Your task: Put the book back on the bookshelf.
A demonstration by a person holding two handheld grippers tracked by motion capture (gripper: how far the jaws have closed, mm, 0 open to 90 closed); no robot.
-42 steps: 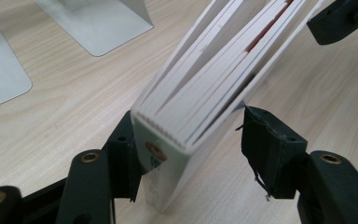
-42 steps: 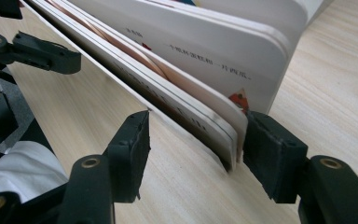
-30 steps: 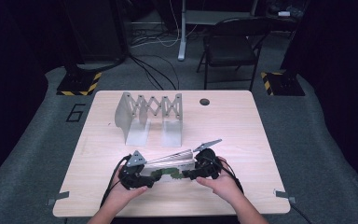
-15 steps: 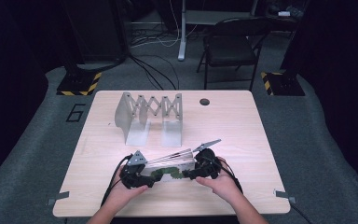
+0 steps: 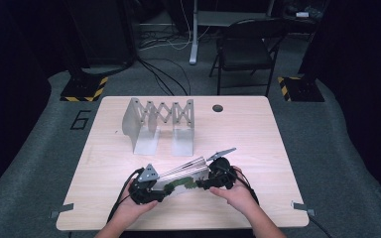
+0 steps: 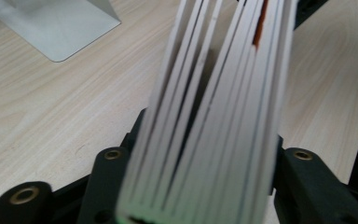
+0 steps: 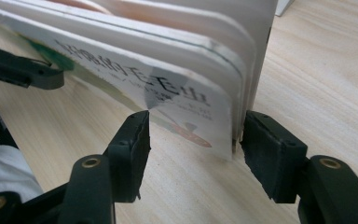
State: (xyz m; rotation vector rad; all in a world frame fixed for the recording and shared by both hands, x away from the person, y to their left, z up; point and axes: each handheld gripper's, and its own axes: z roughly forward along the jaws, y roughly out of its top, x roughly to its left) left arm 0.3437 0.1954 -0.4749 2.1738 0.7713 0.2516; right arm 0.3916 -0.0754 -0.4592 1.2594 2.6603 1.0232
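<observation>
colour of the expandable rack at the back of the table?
Plain light grey, metal-looking, no pattern: the accordion book rack. It shows best in the high view.

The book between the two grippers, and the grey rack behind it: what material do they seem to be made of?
The book looks like thick cardboard pages with a printed, slightly glossy cover: the white edges are stiff, rounded and stand apart. The rack seems to be matte grey sheet metal, judging by its thin bent plates and scissor links, though painted plastic is possible.

A thick-paged board book (image 5: 183, 174) stands on edge near the table's front, pages fanned apart
</observation>
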